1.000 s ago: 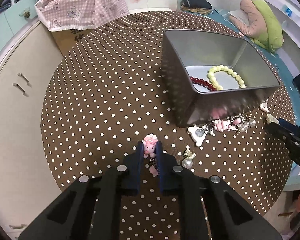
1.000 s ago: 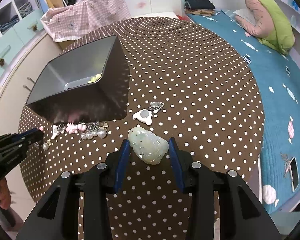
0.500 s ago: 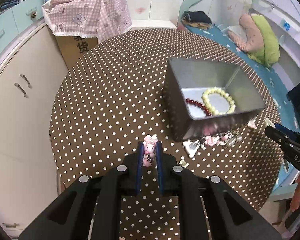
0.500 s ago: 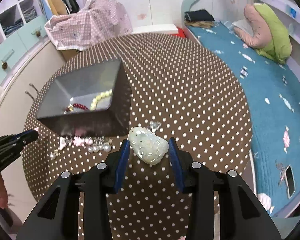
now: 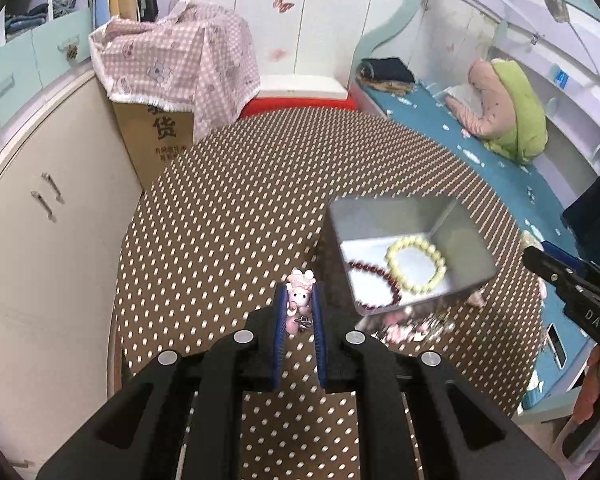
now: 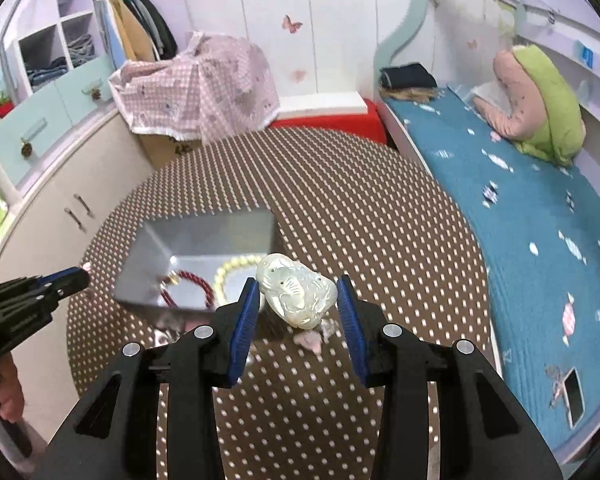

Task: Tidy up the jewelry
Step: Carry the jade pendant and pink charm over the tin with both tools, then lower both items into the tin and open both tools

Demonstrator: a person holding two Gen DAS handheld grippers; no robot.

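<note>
My left gripper (image 5: 298, 304) is shut on a small pink pig charm (image 5: 299, 300) and holds it high above the dotted table, left of the grey metal tin (image 5: 384, 208). The tin holds a pale yellow bead bracelet (image 5: 416, 264) and a dark red bead bracelet (image 5: 376, 278). My right gripper (image 6: 296, 300) is shut on a pale green jade pendant (image 6: 296, 296), held above the tin's (image 6: 204, 232) near right corner. Several small charms (image 5: 404, 326) lie on the table in front of the tin, blurred.
The round table (image 5: 228, 208) has a brown cloth with white dots. A cardboard box under a pink checked cloth (image 5: 172, 64) stands beyond it, white cabinets (image 5: 40, 208) to the left, a blue bed (image 6: 520, 208) to the right.
Both grippers have risen well above the table with their pieces held. The left one closed tighter on the pig charm. The tin now looks smaller and lower in both views.
</note>
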